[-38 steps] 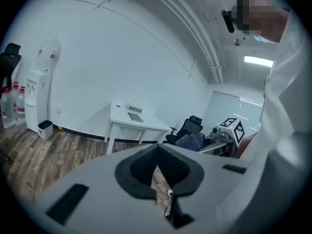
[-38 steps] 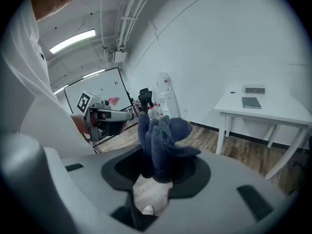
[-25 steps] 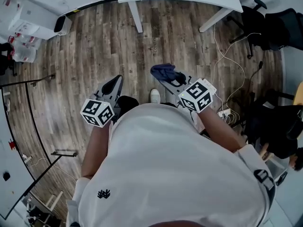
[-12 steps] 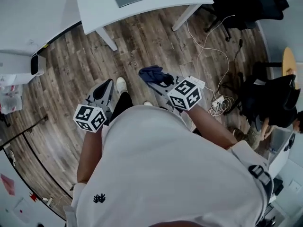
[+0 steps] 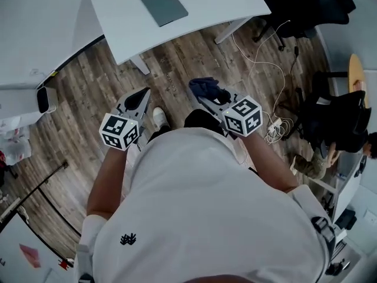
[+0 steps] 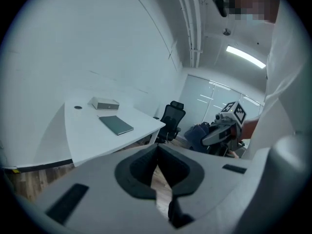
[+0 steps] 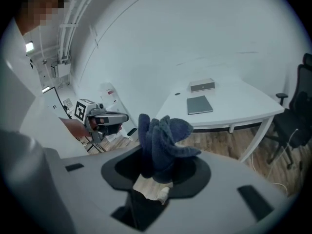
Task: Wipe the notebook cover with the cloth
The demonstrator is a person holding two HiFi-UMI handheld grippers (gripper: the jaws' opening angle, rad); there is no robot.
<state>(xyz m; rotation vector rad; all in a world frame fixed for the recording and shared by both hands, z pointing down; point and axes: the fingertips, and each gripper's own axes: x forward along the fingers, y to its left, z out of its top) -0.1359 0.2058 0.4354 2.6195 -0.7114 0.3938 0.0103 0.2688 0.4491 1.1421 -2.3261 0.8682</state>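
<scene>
A grey-green notebook (image 5: 164, 5) lies flat on the white table (image 5: 224, 5) ahead of me; it also shows as the notebook (image 6: 116, 125) and the notebook (image 7: 199, 104). My right gripper (image 5: 200, 94) is shut on a bunched dark blue cloth (image 5: 207, 88), held over the wooden floor short of the table. The cloth (image 7: 161, 143) sticks up between the jaws. My left gripper (image 5: 143, 95) is shut with nothing in it, also over the floor. In the left gripper view its jaws (image 6: 157, 152) meet at the tips.
A small grey box (image 6: 105, 103) sits on the table beyond the notebook. Black office chairs (image 5: 306, 5) stand at the right, with white cables (image 5: 268, 69) on the floor. A white bin (image 5: 23, 99) stands left. A seated person (image 5: 330, 152) is at the far right.
The view has swung so the table and notebook lie nearer and more centred. Both grippers keep their hold and spacing; the cloth stays in the right one.
</scene>
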